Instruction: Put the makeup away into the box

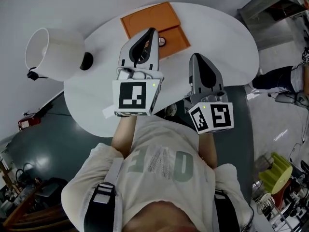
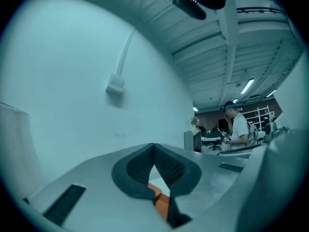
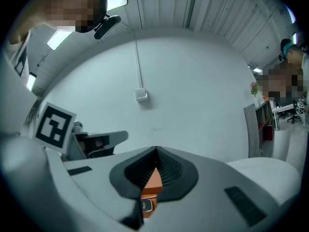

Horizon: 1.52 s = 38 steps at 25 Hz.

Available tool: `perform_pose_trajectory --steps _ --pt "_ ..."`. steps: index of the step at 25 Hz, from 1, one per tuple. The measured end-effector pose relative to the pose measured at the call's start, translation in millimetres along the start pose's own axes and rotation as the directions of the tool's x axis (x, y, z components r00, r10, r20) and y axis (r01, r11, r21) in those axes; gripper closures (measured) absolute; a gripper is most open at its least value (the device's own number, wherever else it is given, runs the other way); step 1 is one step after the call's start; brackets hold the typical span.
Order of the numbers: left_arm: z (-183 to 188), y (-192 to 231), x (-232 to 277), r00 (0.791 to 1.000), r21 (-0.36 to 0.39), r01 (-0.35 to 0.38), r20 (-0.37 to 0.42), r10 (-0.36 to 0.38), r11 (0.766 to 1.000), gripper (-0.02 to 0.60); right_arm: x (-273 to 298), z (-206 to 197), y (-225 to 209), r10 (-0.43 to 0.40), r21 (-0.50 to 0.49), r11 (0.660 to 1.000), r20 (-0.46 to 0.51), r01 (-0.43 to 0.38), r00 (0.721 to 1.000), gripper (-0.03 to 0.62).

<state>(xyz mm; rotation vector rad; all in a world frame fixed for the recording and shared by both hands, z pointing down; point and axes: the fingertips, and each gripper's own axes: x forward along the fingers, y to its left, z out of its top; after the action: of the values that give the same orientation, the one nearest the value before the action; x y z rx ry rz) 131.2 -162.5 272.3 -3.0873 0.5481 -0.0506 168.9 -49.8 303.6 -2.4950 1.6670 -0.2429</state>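
My left gripper (image 1: pixel 150 31) is raised over the round white surface (image 1: pixel 217 37) and points level. In the left gripper view (image 2: pixel 154 146) its 2 jaws are pressed together at the tips, with nothing between the pads. My right gripper (image 1: pixel 197 56) is just beside it, slightly nearer my body. In the right gripper view (image 3: pixel 155 151) those jaws also meet, with nothing caught in them.

The orange box (image 1: pixel 152 18) lies flat on the far part of the surface, beyond both grippers and partly covered by the left one. A sliver of it shows below the closed pads in the left gripper view (image 2: pixel 161 202). In the right gripper view (image 3: pixel 153 182) a small clasp shows on its near face.

A lamp (image 1: pixel 53 52) with a white shade stands at the surface's left edge.
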Motion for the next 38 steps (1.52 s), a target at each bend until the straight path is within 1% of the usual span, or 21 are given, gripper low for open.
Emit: perform_pose_trajectory --steps 3,5,9,11,15,20,24,38 --pt "28.7 1.9 -34.8 0.99 -0.016 -0.072 0.12 0.074 0.997 0.574 -0.7 15.5 8.1 -0.003 -0.017 1.0 0.053 0.004 0.999 0.591" --pt "35.1 -0.3 -52.4 0.985 -0.008 -0.098 0.143 0.098 0.995 0.574 -4.8 23.2 14.8 0.001 -0.04 0.999 0.074 0.001 0.997 0.59" --pt "29.5 -5.6 -67.7 0.986 0.048 -0.119 0.124 0.112 0.992 0.574 -15.2 34.3 24.9 0.008 -0.089 0.996 0.099 0.0 0.995 0.59" --pt "26.0 -4.1 -68.2 0.986 0.06 -0.125 0.115 0.118 0.99 0.574 -17.5 36.9 28.4 0.015 -0.098 0.995 0.106 -0.005 0.994 0.591" --pt "29.6 0.9 -68.7 0.983 0.044 -0.137 0.127 0.13 0.99 0.574 -18.1 35.7 31.8 0.021 -0.109 0.994 0.101 -0.01 0.995 0.591" --pt "33.8 0.5 -67.9 0.982 0.042 -0.137 0.137 0.13 0.99 0.574 -17.4 36.4 34.6 0.025 -0.139 0.99 0.09 -0.012 0.996 0.591" --pt "33.1 1.1 -67.3 0.983 0.05 -0.137 0.131 0.129 0.989 0.574 -15.8 37.4 37.5 0.031 -0.146 0.989 0.089 -0.018 0.996 0.591" --pt "27.7 4.8 -65.6 0.985 0.043 -0.134 0.114 0.128 0.99 0.574 -14.7 34.7 40.0 0.039 -0.145 0.989 0.083 -0.026 0.996 0.591"
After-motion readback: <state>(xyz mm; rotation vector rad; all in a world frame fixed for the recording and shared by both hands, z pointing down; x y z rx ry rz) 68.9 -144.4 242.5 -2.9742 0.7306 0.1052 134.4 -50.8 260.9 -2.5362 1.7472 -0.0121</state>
